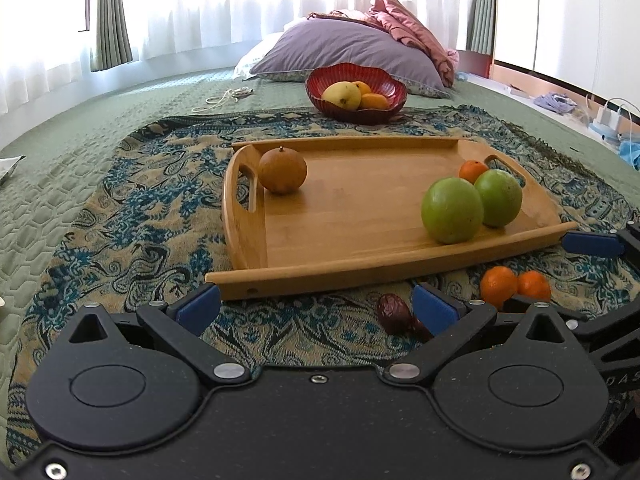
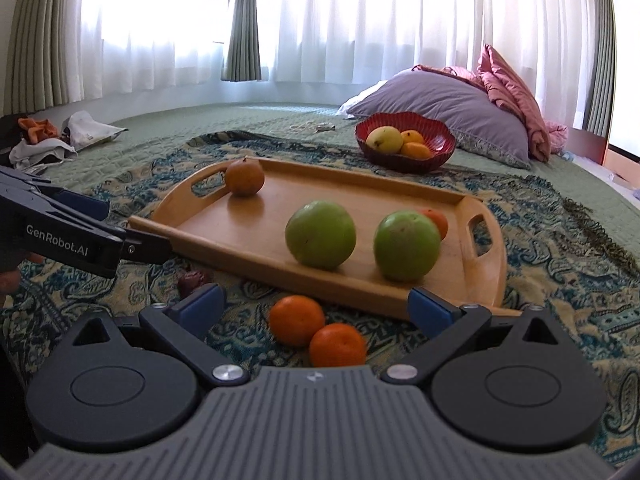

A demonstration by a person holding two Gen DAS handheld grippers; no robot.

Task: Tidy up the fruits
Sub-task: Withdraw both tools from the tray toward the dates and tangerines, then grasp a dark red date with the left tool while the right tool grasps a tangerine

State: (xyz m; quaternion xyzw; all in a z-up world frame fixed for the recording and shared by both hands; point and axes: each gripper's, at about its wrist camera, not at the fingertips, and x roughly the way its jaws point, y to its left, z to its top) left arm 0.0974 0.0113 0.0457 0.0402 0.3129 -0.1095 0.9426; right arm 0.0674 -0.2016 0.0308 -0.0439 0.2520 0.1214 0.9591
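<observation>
A wooden tray (image 1: 360, 216) (image 2: 256, 220) lies on a patterned cloth. It holds a brown round fruit (image 1: 282, 171) (image 2: 244, 177), two green fruits (image 1: 452, 211) (image 2: 320, 234) and a small orange (image 1: 473, 169). Two oranges (image 2: 316, 330) (image 1: 500, 286) lie on the cloth in front of the tray, between my right gripper's fingers. A dark date (image 1: 394, 314) (image 2: 192, 280) lies by my left gripper's right finger. My left gripper (image 1: 316, 306) is open and empty. My right gripper (image 2: 316, 306) is open and empty.
A red bowl (image 1: 394, 92) (image 2: 440, 140) with yellow and orange fruits stands behind the tray. Pillows (image 1: 344, 48) lie behind it. A cord (image 1: 224, 98) lies on the green bedspread. Clothes and a bag (image 2: 60, 136) lie at far left.
</observation>
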